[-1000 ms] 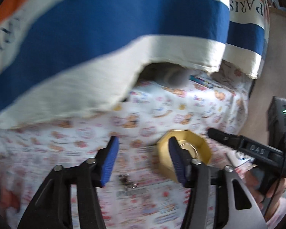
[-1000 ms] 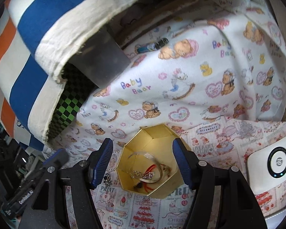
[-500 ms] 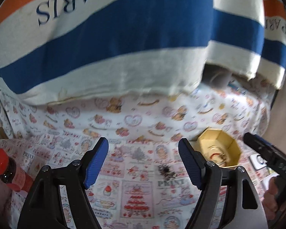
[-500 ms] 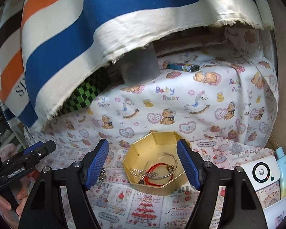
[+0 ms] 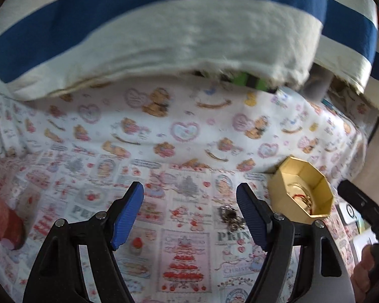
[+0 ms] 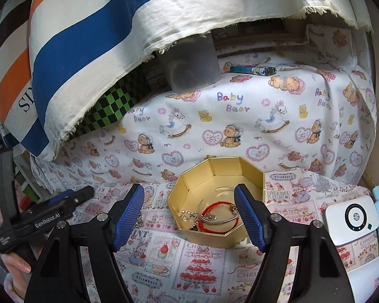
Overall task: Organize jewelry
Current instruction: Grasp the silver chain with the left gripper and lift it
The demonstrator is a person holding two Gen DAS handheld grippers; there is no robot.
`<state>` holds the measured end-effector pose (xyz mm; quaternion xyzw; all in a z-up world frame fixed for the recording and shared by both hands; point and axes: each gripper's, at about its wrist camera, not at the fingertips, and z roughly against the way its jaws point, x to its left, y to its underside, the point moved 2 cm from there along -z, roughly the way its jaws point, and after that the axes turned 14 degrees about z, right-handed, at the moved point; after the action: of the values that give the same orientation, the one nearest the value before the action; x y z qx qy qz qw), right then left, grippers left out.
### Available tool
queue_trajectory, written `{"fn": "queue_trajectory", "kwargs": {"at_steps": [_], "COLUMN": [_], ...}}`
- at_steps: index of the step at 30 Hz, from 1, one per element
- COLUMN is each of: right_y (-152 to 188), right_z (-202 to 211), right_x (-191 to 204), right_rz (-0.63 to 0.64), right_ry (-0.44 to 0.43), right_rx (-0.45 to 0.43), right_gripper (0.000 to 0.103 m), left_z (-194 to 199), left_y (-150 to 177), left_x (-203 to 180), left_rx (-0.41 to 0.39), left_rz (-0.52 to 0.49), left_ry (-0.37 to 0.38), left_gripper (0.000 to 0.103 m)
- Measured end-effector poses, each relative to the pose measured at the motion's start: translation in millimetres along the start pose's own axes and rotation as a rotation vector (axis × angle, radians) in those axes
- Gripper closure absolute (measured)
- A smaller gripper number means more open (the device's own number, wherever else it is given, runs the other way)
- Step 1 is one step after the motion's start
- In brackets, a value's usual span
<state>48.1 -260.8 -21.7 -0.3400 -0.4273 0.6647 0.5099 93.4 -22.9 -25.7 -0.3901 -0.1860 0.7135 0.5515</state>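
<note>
Both tools, left (image 5: pixel 189 212) and right (image 6: pixel 189 212), gape empty above the gold box (image 6: pixel 250 174) holding bracelets (image 6: pixel 216 214).

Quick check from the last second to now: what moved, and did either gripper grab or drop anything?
Both grippers opened wider; neither holds anything. The left gripper swung left of the gold box, so the loose silver piece on the printed cloth now lies between its fingers, untouched. The right gripper drew back from the box, still facing it. The bangle and red bracelet stayed inside.
</note>
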Motion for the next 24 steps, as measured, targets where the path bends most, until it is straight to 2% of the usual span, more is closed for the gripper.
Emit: {"fn": "queue_trajectory", "kwargs": {"at_steps": [3,5,8,10,14,16,19,24], "right_y": [0.2,0.4,0.5,0.3,0.2,0.4,0.1,-0.7], "right_z": [-0.2,-0.8,-1.8,-1.6,-1.4,-1.6,-1.9,-0.2], "right_x": [0.2,0.2,2.1,3.4,6.2,6.7,7.2,8.0], "right_rz": [0.003,0.008,0.024,0.034,0.046,0.041,0.029,0.032], "right_ry": [0.006,0.009,0.015,0.012,0.020,0.010,-0.013,-0.011], "right_rx": [0.003,0.007,0.014,0.014,0.018,0.025,0.032,0.028], "right_gripper": [0.027,0.027,0.027,0.027,0.027,0.027,0.027,0.027], "left_z": [-7.5,-13.2,-19.6,-21.1,-28.5,-31.2,-34.0,-44.3], "left_y": [4.7,8.7,13.5,16.6,23.3,25.8,27.8,30.6], "left_x": [-6.4,-11.2,-18.8,-25.6,-32.7,-35.1,-37.9,-43.6], "left_rx": [0.042,0.113,0.195,0.207,0.236,0.257,0.267,0.291], "left_rz": [-0.028,-0.022,-0.018,-0.044,-0.061,-0.068,-0.078,-0.085], "left_ry": [0.043,0.128,0.194,0.191,0.172,0.181,0.185,0.168], "left_gripper": [0.029,0.029,0.042,0.052,0.058,0.068,0.076,0.080]}}
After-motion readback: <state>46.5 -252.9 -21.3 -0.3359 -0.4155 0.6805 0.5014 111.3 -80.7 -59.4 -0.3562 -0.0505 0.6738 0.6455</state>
